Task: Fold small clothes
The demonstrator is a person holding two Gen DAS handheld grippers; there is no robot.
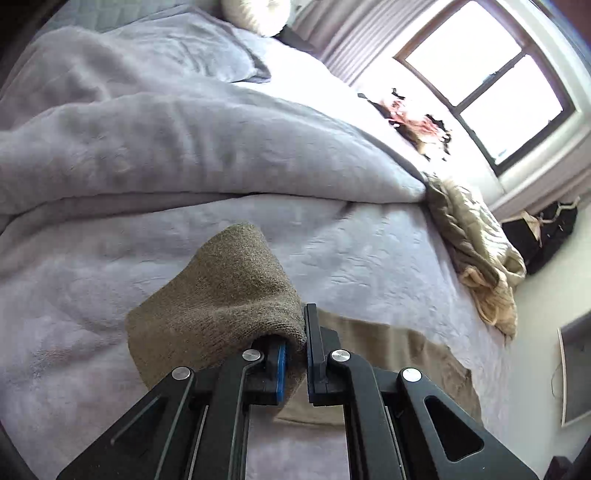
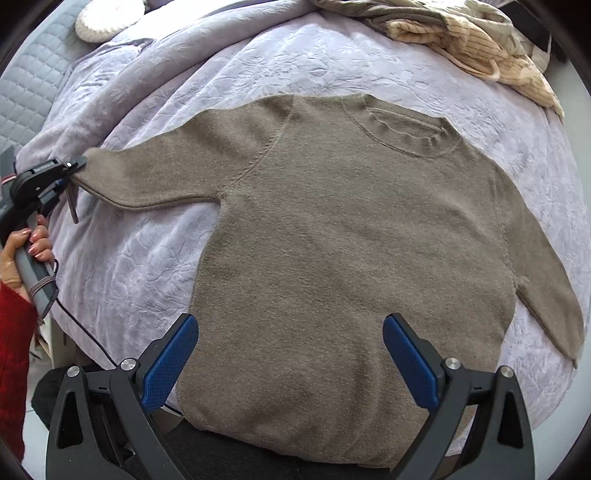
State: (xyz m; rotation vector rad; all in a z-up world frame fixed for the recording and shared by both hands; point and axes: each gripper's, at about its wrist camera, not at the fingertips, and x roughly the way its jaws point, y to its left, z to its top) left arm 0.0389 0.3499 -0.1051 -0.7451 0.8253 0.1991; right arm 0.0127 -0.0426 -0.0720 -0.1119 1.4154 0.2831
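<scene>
A brown knit sweater lies flat on the lilac bed cover, neck toward the far side, both sleeves spread out. My left gripper is shut on the cuff of the sweater's left sleeve, which bunches up over its fingers; it also shows in the right wrist view at the sleeve's end. My right gripper is open and empty, hovering over the sweater's lower body near the hem.
A pile of cream and olive clothes lies at the bed's far edge, also in the left wrist view. A bunched grey blanket and a white pillow lie toward the headboard. A window is beyond.
</scene>
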